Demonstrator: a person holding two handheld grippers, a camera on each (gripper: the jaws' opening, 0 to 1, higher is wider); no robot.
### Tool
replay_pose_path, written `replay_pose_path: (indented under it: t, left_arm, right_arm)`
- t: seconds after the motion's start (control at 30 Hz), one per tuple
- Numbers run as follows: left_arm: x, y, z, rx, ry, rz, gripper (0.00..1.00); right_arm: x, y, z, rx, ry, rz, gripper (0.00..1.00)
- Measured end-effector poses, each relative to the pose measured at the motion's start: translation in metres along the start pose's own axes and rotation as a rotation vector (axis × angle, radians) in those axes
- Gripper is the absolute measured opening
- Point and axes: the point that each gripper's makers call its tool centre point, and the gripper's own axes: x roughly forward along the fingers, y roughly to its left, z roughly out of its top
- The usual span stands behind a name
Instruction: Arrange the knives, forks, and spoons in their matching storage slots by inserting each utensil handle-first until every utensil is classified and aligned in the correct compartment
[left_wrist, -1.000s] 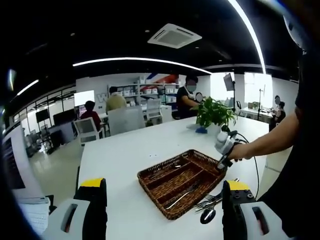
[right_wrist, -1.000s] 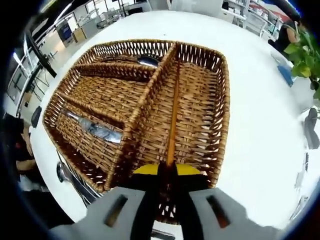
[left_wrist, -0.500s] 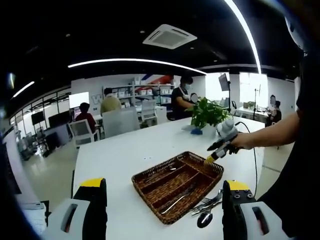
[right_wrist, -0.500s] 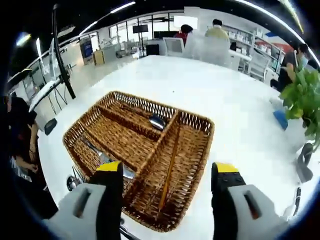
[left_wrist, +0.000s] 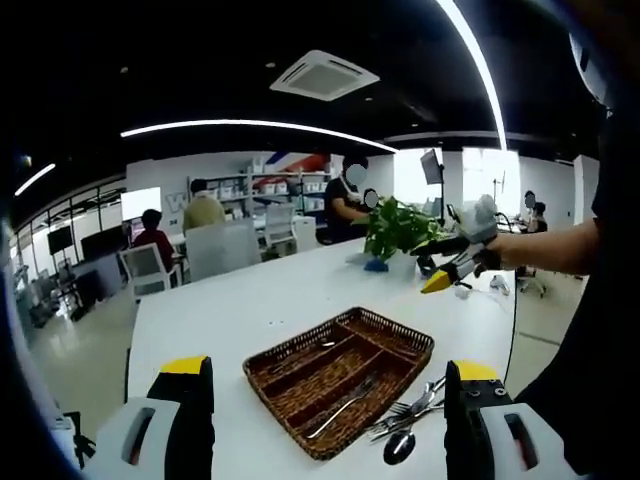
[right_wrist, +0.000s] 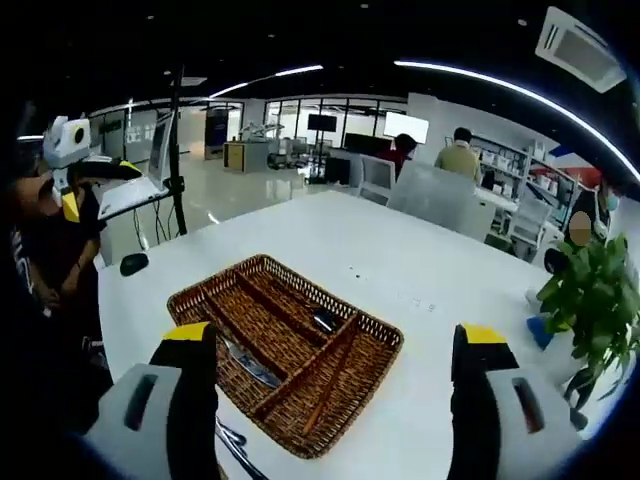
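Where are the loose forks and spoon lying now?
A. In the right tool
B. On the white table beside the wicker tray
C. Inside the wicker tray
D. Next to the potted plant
B: the forks and spoon lie on the white table, just outside the rim of the wicker tray.

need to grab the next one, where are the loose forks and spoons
In the left gripper view, the loose forks and spoons lie on the white table, against the wicker tray's near right edge, by the left tongs' right jaw.

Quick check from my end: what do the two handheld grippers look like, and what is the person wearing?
Both the left gripper and the right gripper have light grey bodies, black jaws and yellow tip caps. A black cable hangs below the person's hand. The person wears black.
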Motion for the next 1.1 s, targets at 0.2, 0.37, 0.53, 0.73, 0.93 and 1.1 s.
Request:
replay_pose_path:
  t: [0.2, 0.37, 0.53, 0.73, 0.93, 1.1]
  left_arm:
    - [-0.005, 0.000, -0.002, 0.008, -0.005, 0.008, 1.00]
    - [-0.010, 0.005, -0.007, 0.010, 0.012, 0.028, 1.00]
    - [-0.010, 0.003, -0.003, 0.022, 0.014, 0.027, 1.00]
    - [-0.005, -0.004, 0.002, 0.054, 0.020, 0.009, 1.00]
    - [0.009, -0.015, 0.007, 0.116, 0.047, -0.043, 1.00]
    - [0.032, -0.035, 0.012, 0.230, 0.092, -0.124, 1.00]
  right_arm:
    - [-0.031, 0.008, 0.002, -0.006, -0.050, 0.030, 0.99]
    - [-0.056, 0.017, -0.008, -0.011, -0.046, 0.043, 0.99]
    - [-0.079, 0.027, -0.008, -0.030, -0.097, 0.054, 0.99]
    - [-0.087, 0.030, -0.015, -0.050, -0.089, 0.054, 0.99]
    - [-0.091, 0.020, -0.021, -0.029, -0.083, 0.039, 0.99]
    - [-0.093, 0.021, -0.030, -0.029, -0.065, 0.053, 0.99]
